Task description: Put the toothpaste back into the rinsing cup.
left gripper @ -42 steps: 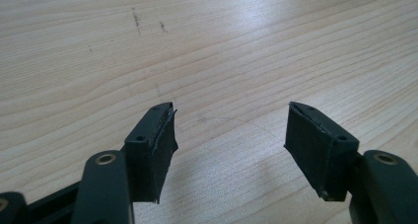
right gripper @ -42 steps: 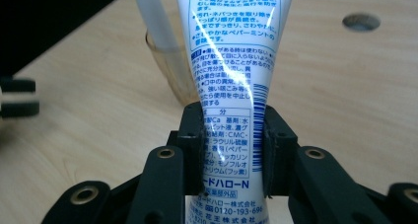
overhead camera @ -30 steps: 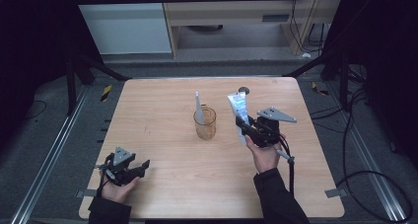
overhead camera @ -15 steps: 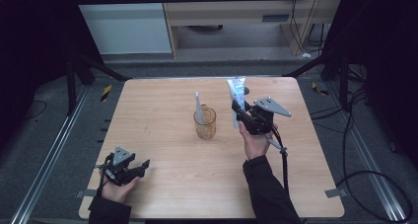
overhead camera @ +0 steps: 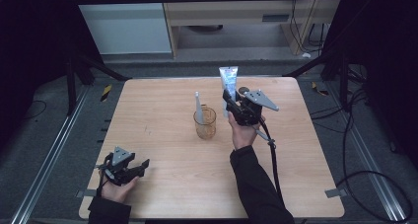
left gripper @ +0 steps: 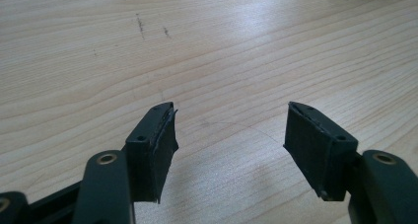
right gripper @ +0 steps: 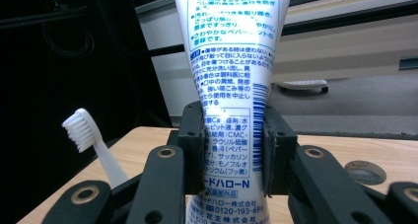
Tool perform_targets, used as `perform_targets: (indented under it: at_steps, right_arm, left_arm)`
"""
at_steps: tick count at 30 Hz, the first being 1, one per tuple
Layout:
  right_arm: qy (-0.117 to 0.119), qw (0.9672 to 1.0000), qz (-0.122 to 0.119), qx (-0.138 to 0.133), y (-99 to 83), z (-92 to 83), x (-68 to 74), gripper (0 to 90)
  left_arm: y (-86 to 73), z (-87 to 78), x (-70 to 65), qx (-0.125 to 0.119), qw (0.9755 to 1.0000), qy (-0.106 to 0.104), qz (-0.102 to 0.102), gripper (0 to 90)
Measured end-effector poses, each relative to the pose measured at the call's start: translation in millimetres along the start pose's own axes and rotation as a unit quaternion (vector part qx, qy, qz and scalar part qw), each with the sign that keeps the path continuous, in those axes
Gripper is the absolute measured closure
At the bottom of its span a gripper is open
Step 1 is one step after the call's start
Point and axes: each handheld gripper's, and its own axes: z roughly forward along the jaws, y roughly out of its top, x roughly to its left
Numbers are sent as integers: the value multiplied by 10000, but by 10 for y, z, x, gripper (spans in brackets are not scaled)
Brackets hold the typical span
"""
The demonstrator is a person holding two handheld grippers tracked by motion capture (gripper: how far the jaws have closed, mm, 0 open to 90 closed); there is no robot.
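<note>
In the right gripper view the toothpaste tube (right gripper: 230, 81) is cut off by the frame's top edge, and its bottom end drops out of sight behind the right gripper (right gripper: 231, 150), so neither cap nor crimp can be made out. The fingers (right gripper: 193, 145) pinch it on both edges. The tube is white, with blue printed text, a blue band and a barcode strip. In the high view it stands upright above centre of the frame, over the tabletop (overhead camera: 162, 110), just right of the amber glass cup (overhead camera: 205, 124) holding a toothbrush (overhead camera: 198, 104). At lower left of that view the left gripper (overhead camera: 144, 164) rests low, its fingers (left gripper: 156, 144) spread wide over bare wood.
</note>
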Motion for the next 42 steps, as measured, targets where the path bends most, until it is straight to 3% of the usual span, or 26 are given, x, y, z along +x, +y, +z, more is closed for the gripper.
perform_targets:
  at_steps: [6, 14, 24, 42]
  right_arm:
    - [-68, 9998, -31, -205, -31, 119, 43, 681]
    - [-76, 9997, 27, -234, -117, 265, 51, 680]
    - [-19, 9998, 52, -209, -208, 393, 101, 680]
    - [96, 9999, -9, 85, -403, 624, 237, 676]
  left_arm:
    - [3, -3, 0, -11, 10000, 0, 6, 355]
    - [3, -3, 4, -25, 10000, 2, -6, 355]
    - [3, -4, 2, -25, 10000, 8, 3, 355]
    - [3, -14, 5, -30, 10000, 7, 23, 355]
